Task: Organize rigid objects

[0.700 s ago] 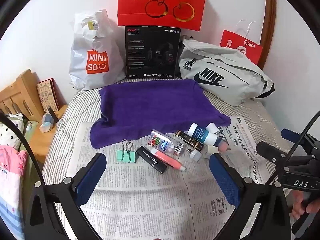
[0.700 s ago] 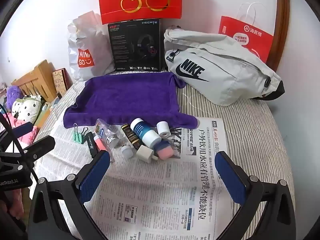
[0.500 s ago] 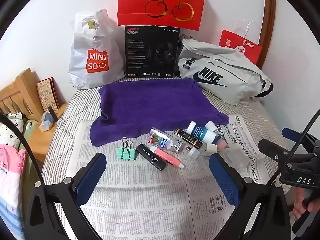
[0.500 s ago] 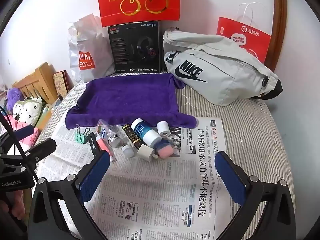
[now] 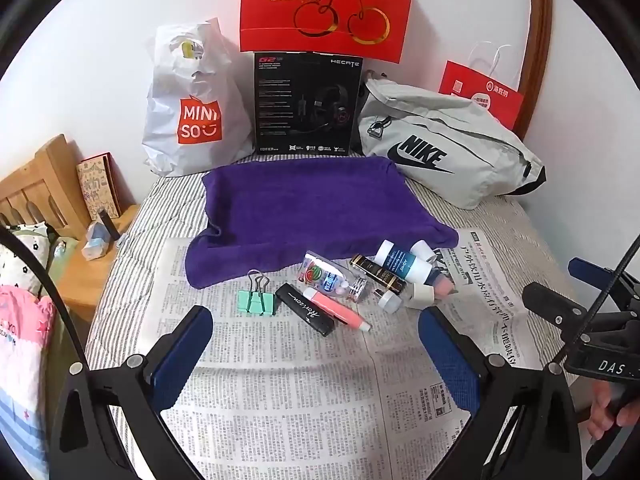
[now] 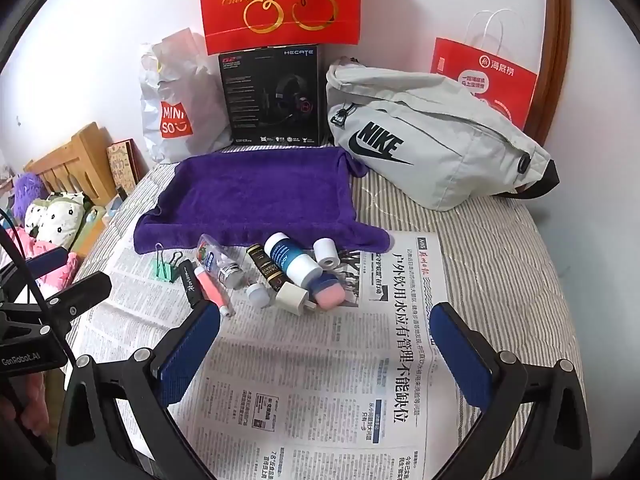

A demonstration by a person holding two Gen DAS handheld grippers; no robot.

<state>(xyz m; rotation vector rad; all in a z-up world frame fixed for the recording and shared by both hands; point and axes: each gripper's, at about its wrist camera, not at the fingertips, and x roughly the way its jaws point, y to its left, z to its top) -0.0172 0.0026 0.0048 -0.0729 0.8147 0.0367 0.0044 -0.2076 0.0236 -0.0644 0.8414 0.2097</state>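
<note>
My left gripper point(image 5: 314, 354) hung wide open over the newspaper point(image 5: 304, 400), gripping nothing, and my right gripper point(image 6: 325, 350) was spread just as wide, also unloaded, above the same sheet. Just past the fingertips lay the cluster of small items: a green binder clip point(image 5: 256, 300), a black stick point(image 5: 306, 314) touching a pink tube point(image 5: 336, 312), then a clear little bottle point(image 5: 330, 280), a dark gold-lettered tube point(image 5: 378, 280), a blue-and-white bottle point(image 5: 404, 262) lying on its side, and a small white roll point(image 6: 326, 253) near the towel's edge. All of them sat on the newspaper, crowded together. Behind them a purple towel point(image 5: 316, 208) was spread flat on the striped bedcover point(image 6: 480, 248). Against the white wall stood a white shopping bag point(image 5: 192, 104), a black headset box point(image 5: 306, 104), a grey waist bag point(image 5: 448, 156), and a red gift bag point(image 5: 328, 4) above. A wooden bed frame point(image 5: 36, 188) sat at the left.
</note>
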